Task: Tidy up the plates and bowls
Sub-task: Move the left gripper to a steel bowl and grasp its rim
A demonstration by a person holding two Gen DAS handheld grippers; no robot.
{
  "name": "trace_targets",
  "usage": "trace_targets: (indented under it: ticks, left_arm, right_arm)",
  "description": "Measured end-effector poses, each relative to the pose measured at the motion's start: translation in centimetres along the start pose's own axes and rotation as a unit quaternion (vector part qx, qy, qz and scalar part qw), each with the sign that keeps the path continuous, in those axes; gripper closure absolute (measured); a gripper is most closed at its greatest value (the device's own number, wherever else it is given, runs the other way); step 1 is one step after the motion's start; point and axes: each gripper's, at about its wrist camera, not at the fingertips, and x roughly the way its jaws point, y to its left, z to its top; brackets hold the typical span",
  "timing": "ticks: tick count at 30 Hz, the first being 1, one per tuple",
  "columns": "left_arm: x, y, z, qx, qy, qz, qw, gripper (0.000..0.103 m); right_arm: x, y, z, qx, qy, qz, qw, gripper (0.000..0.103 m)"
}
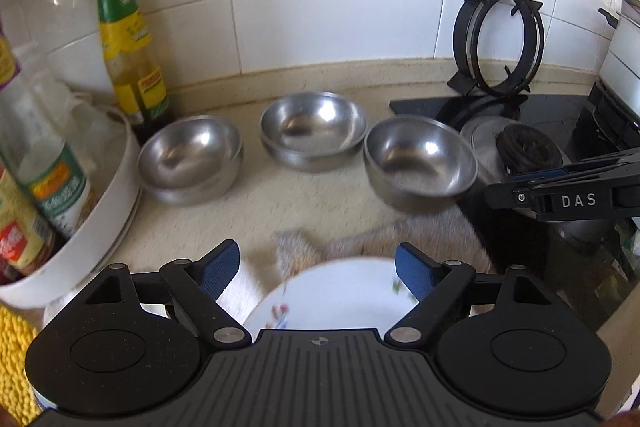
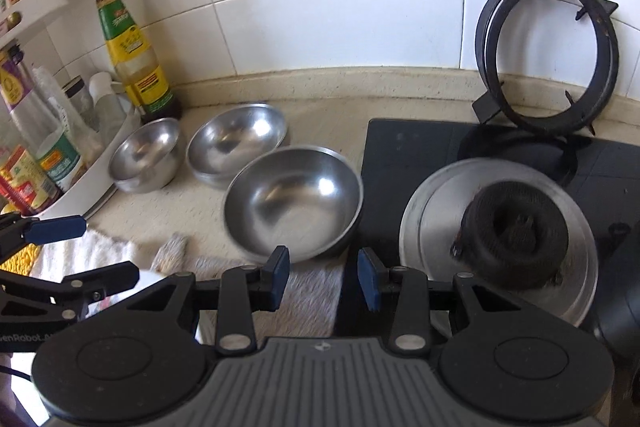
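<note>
Three steel bowls stand on the beige counter: a left bowl (image 1: 190, 155) (image 2: 144, 155), a middle bowl (image 1: 314, 127) (image 2: 236, 143) and a right bowl (image 1: 420, 159) (image 2: 292, 199) by the hob's edge. A white plate with a flower print (image 1: 340, 291) lies just below my left gripper (image 1: 316, 255), whose jaws stand wide open with nothing gripped. My right gripper (image 2: 324, 267) hangs right behind the right bowl's near rim. Its jaws are narrowly apart, and only cloth and hob show in the gap. From the left wrist view the right gripper (image 1: 494, 193) reaches in from the right.
A white rack (image 1: 108, 211) of bottles sits on the left, with a tall sauce bottle (image 1: 128, 47) behind it. The black hob (image 2: 420, 155) carries a burner (image 2: 512, 231) on a steel ring. A pan support (image 2: 548, 55) leans on the tiled wall. A fuzzy cloth (image 1: 420, 239) lies under the plate.
</note>
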Motion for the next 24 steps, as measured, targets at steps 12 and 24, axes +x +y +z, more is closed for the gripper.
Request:
trace_targets:
  ticks: [12, 24]
  left_arm:
    - [6.1, -1.2, 5.2, -0.028, 0.031, -0.015, 0.999, 0.013]
    - [11.8, -1.9, 6.0, -0.021, 0.089, -0.055, 0.9943, 0.033]
  right_arm:
    - [5.6, -2.8, 3.6, -0.013, 0.036, 0.017, 0.999, 0.062]
    - [9.1, -1.6, 3.1, -0.025, 0.088, 0.071, 0.993, 0.062]
